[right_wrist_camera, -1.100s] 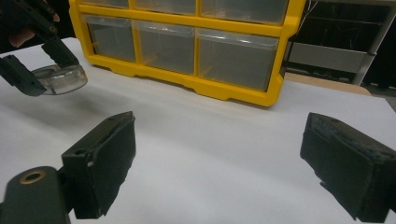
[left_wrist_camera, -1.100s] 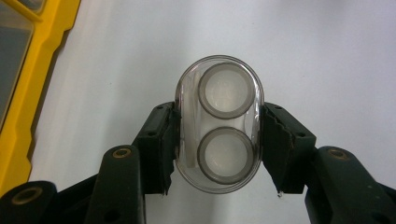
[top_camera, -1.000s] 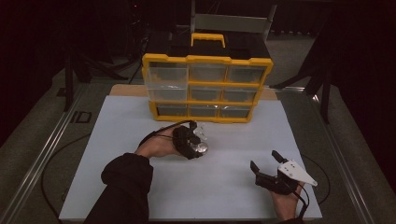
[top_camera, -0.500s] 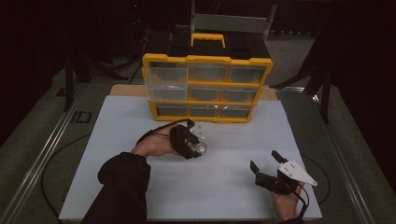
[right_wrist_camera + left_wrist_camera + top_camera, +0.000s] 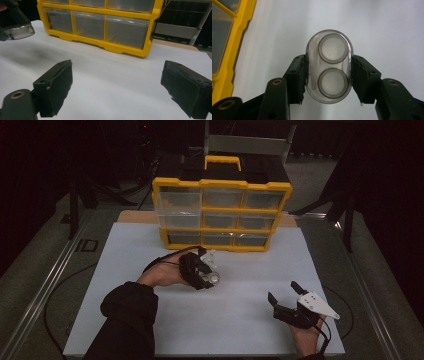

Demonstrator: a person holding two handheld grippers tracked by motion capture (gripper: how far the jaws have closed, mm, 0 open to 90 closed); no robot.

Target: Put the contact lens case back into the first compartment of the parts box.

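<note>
Over the white table [image 5: 240, 320], left gripper [image 5: 329, 72] clamps clear container [image 5: 329, 67] lengthwise.

1. The high view is dim; the surroundings fall into near black, and only the white table sheet [image 5: 240, 320] and the yellow organizer [image 5: 220, 212] stand out.
2. The high view is soft and grainy.
3. The left gripper view is bright and evenly lit, with glare on the clear container [image 5: 329, 66].
4. In the right gripper view, the near jaws are slightly blurred and a soft shadow lies at the upper left.

Yellow organizer [image 5: 222, 184], clear container [image 5: 329, 66]
</note>
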